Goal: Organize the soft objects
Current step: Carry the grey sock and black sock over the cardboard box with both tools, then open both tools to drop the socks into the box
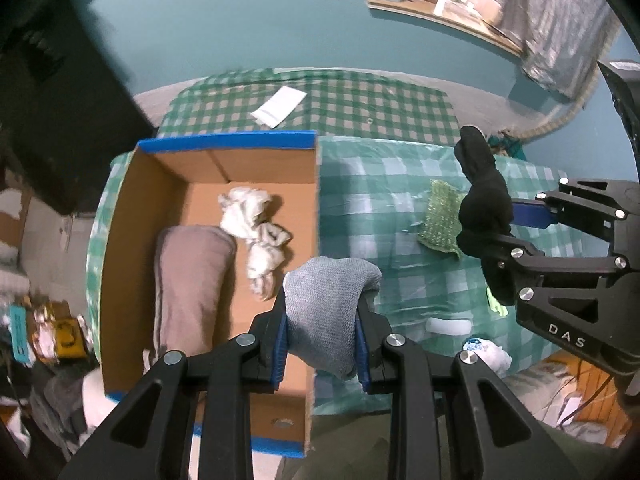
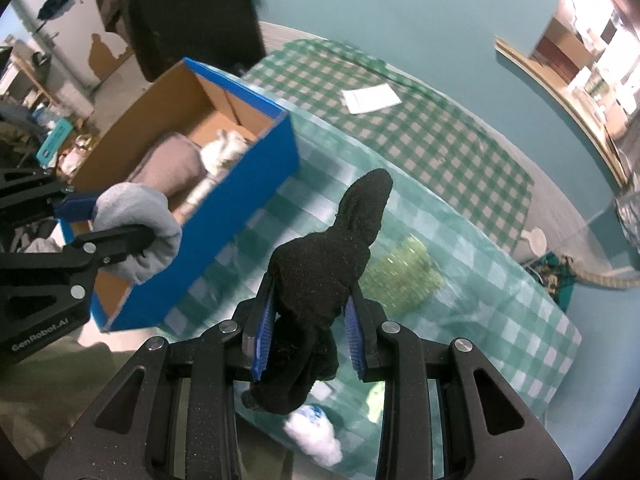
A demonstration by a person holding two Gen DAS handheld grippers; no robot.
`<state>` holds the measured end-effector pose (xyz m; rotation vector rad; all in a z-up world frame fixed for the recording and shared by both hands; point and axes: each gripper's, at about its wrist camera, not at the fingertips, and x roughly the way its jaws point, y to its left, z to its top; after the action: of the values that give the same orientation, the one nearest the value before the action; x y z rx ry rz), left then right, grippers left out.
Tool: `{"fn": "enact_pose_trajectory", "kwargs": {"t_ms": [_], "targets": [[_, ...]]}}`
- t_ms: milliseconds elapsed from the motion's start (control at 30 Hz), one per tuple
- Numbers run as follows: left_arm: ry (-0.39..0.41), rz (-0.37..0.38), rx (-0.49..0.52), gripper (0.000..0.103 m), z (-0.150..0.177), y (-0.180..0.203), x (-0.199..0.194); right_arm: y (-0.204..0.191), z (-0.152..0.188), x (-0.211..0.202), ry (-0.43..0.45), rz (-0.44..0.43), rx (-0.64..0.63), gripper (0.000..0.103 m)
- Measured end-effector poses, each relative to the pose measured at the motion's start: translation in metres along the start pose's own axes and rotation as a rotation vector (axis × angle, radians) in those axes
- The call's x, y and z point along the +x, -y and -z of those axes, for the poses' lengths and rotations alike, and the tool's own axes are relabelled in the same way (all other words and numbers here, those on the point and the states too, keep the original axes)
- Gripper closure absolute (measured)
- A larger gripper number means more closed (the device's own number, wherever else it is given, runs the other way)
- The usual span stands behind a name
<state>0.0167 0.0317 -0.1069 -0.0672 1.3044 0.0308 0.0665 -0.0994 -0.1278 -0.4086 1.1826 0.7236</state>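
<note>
My left gripper is shut on a grey knitted sock, held above the near right corner of the cardboard box with blue edges. Inside the box lie a folded brown-grey cloth and a crumpled white cloth. My right gripper is shut on a black sock, raised over the green checked cloth to the right of the box. In the right wrist view the left gripper with the grey sock hangs at the box's near end.
A green scrubbing pad lies on the checked cloth right of the box. A white paper packet rests at the back. A crumpled white-and-blue item sits near the front edge. Clutter fills the floor at left.
</note>
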Motion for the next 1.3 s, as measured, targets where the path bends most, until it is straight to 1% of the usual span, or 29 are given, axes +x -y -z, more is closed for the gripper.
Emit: {"fn": "enact_pose_trajectory", "kwargs": {"t_ms": [200,333,467,633,767,933,1000,1067,1133,1233,1267,1300], "targets": [[-0.008,-0.001,-0.080,0.076,0.006,-0.031,-0.005,-0.028,-0.023,0.003,0.017,-0.030,-0.050,0.072],[0.003,-0.016,-0.123,0.075,0.010,-0.049,-0.010,-0.048,-0.038,0.006,0.026,-0.051,-0.084,0.072],[-0.007,-0.039,-0.163,0.076,0.012,-0.070,-0.004,-0.066,-0.052,0.012,0.027,-0.066,-0.115,0.072],[-0.019,-0.077,-0.199,0.075,0.015,-0.095,0.004,-0.083,-0.065,0.024,0.009,-0.089,-0.148,0.072],[-0.031,-0.077,-0.226,0.075,0.019,-0.111,0.011,-0.091,-0.072,0.033,-0.014,-0.107,-0.166,0.072],[-0.053,-0.084,-0.247,0.075,0.023,-0.124,0.020,-0.099,-0.080,0.044,-0.035,-0.126,-0.160,0.072],[-0.060,-0.081,-0.258,0.071,0.026,-0.127,0.022,-0.101,-0.084,0.048,-0.042,-0.131,-0.152,0.072],[-0.068,-0.085,-0.261,0.059,0.027,-0.129,0.024,-0.102,-0.086,0.050,-0.048,-0.133,-0.143,0.071],[-0.069,-0.100,-0.260,0.051,0.028,-0.132,0.025,-0.102,-0.087,0.051,-0.049,-0.115,-0.131,0.070],[-0.068,-0.105,-0.266,0.050,0.030,-0.136,0.024,-0.104,-0.089,0.051,-0.044,-0.090,-0.124,0.070],[-0.069,-0.104,-0.268,0.047,0.030,-0.137,0.024,-0.104,-0.089,0.050,-0.043,-0.093,-0.118,0.069],[-0.070,-0.104,-0.271,0.046,0.031,-0.139,0.023,-0.104,-0.089,0.050,-0.040,-0.097,-0.115,0.064]]}}
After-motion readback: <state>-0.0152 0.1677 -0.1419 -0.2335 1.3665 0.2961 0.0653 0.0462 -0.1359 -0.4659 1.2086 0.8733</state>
